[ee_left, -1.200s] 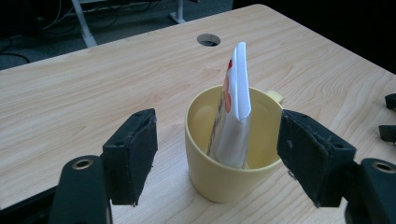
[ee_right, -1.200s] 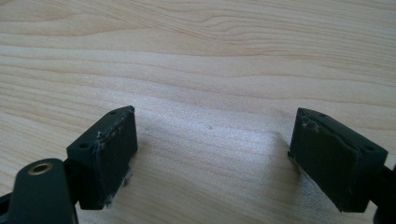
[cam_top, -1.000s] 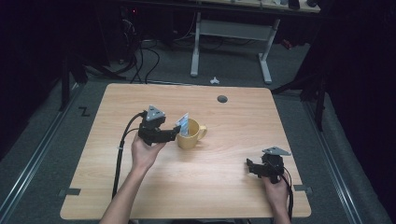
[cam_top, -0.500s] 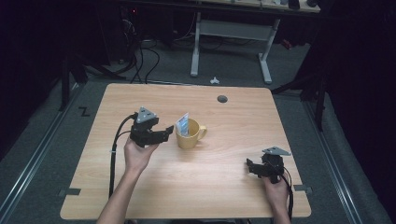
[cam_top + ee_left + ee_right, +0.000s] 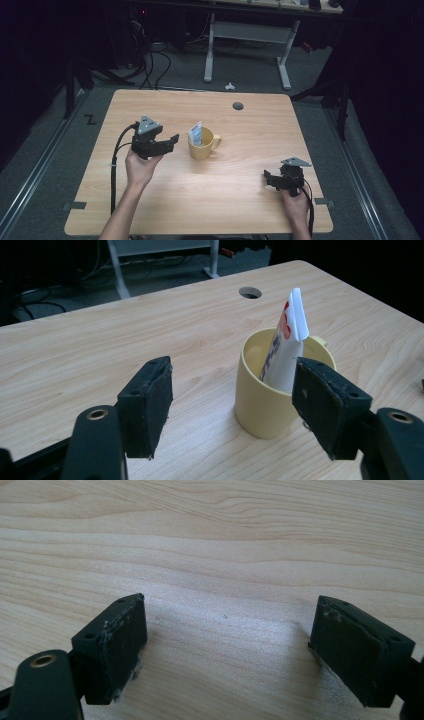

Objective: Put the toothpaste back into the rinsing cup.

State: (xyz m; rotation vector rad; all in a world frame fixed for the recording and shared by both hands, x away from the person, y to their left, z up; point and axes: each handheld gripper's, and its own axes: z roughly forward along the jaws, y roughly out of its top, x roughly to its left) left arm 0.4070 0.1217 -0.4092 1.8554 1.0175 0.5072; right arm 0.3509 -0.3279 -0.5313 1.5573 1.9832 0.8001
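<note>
A yellow mug (image 5: 204,146) stands near the middle of the wooden table (image 5: 240,200), with a white, blue and red tube (image 5: 195,133) leaning upright inside it. My left gripper (image 5: 173,140) hovers just left of the mug, apart from it and pointing at it. Its jaws are open and have just been closing a little, with nothing between them. In the left gripper view the mug (image 5: 260,400) and tube (image 5: 286,345) stand beyond the jaws, toward the right one. My right gripper (image 5: 268,178) rests low at the table's front right; its jaws (image 5: 227,625) are open over bare wood.
A round cable hole (image 5: 238,106) sits near the table's far edge. Behind the table stand a desk frame's legs (image 5: 209,55), floor cables (image 5: 150,65) and a small white object (image 5: 229,86). Dark surroundings lie on both sides.
My left gripper has drawn back leftward, away from the mug, leaving the tube standing in it. The right gripper has kept still.
</note>
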